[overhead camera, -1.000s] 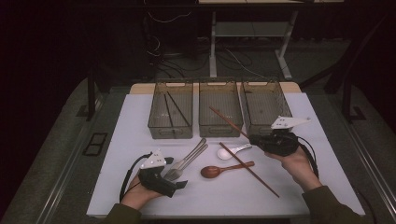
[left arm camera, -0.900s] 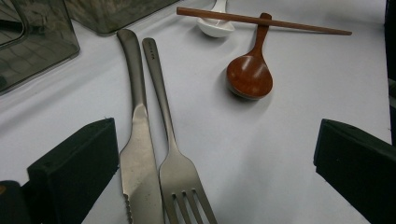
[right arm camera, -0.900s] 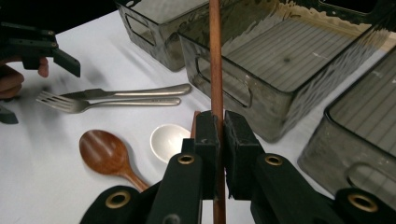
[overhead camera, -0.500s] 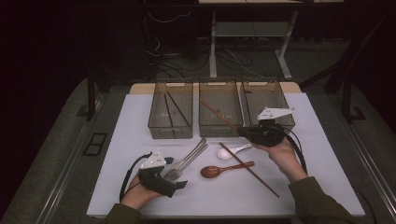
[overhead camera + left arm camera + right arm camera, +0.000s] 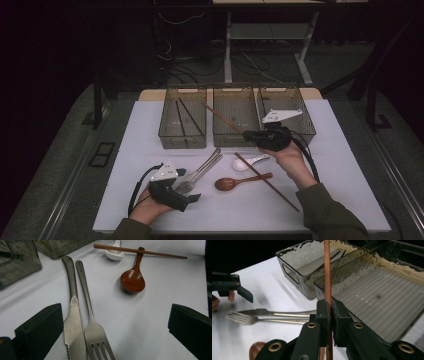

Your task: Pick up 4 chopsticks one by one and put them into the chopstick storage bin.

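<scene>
Right gripper [image 5: 329, 315] pinches a chopstick [image 5: 222, 118], long axis slanting up-left over the middle bin [image 5: 235, 141], w/ the left bin [image 5: 182, 142] beyond its tip. Left gripper [image 5: 112, 335], spread, sits by knife [image 5: 72, 315] & fork [image 5: 91, 325].

Chopstick [image 5: 327, 270]: reddish-brown. Wooden spoon [image 5: 132, 280]: glossy brown. Knife [image 5: 73, 315] and fork [image 5: 93, 327]: silver. Desk [image 5: 150, 150]: white. Trays [image 5: 235, 117]: smoky translucent grey.

I see a knife [image 5: 72, 315] and fork [image 5: 91, 325] lying side by side on the white bench [image 5: 350, 170]. Near them rests a wooden spoon [image 5: 235, 183], a second chopstick [image 5: 267, 181] laid across its handle, and a small white spoon [image 5: 245, 163] just beyond.
</scene>
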The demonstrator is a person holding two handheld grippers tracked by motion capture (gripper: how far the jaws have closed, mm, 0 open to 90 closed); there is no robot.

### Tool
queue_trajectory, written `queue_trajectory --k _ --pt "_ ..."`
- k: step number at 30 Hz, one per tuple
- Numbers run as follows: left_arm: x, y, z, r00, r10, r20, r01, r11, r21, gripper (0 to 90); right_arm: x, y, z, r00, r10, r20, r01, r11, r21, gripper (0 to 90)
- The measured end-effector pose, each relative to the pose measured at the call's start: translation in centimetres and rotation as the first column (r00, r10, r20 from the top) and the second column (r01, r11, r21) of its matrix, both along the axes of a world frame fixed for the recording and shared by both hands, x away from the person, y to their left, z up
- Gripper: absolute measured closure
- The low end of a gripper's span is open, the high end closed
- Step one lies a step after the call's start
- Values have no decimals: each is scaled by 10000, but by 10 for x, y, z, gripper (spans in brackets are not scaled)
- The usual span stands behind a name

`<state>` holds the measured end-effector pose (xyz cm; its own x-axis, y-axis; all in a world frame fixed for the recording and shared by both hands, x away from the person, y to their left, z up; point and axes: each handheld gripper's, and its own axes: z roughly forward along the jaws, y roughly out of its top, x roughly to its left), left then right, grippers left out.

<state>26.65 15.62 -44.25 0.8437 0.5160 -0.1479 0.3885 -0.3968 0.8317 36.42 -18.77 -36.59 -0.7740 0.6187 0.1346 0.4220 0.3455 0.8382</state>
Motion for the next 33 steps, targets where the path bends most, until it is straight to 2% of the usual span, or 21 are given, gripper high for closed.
queue_trajectory --k 3,12,19,25,33 --pt "0 0 0 10000 -25 19 25 10000 19 0 4 7 1 10000 -37 -12 37 10000 68 842" --pt "-1 -1 0 10000 -67 -8 67 10000 -38 0 23 34 5 10000 -20 -37 19 9993 -379 843" --pt "-1 -2 1 9999 -110 11 110 9999 -44 0 39 49 9 9994 -211 -290 196 9985 -513 842" --pt "-1 -2 1 9999 -123 -1 123 9999 -59 0 50 63 16 9994 -215 -258 197 9975 -678 842" --pt "-1 -2 2 9998 -176 31 176 9998 -72 0 68 84 21 9983 -373 -447 325 9942 -1027 842"
